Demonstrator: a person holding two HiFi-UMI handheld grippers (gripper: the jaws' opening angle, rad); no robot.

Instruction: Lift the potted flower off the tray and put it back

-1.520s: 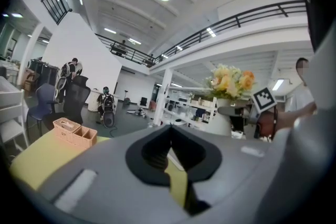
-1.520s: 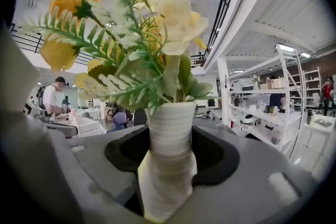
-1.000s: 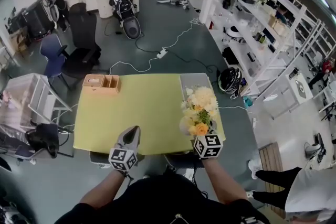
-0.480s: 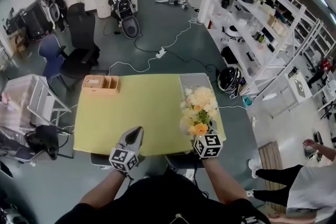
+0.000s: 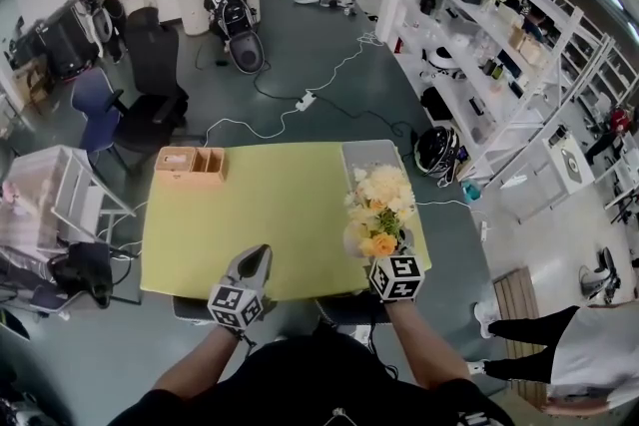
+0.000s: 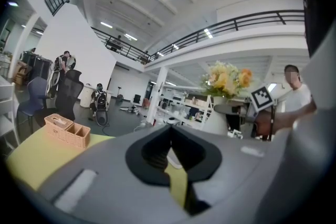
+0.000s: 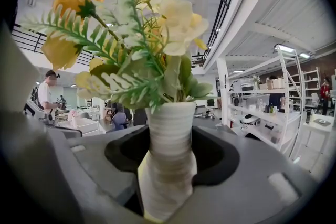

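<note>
a: what is gripped by the right gripper point(image 7: 167, 165)?
b: the potted flower point(image 7: 169, 134); its white vase is clamped between the jaws, over the near end of the tray point(image 5: 361, 153).
a: and the left gripper point(image 6: 169, 134)?
b: it is held closed and empty, at the near edge of the table point(image 5: 270, 214).

No readable text, label or number shows anywhere.
</note>
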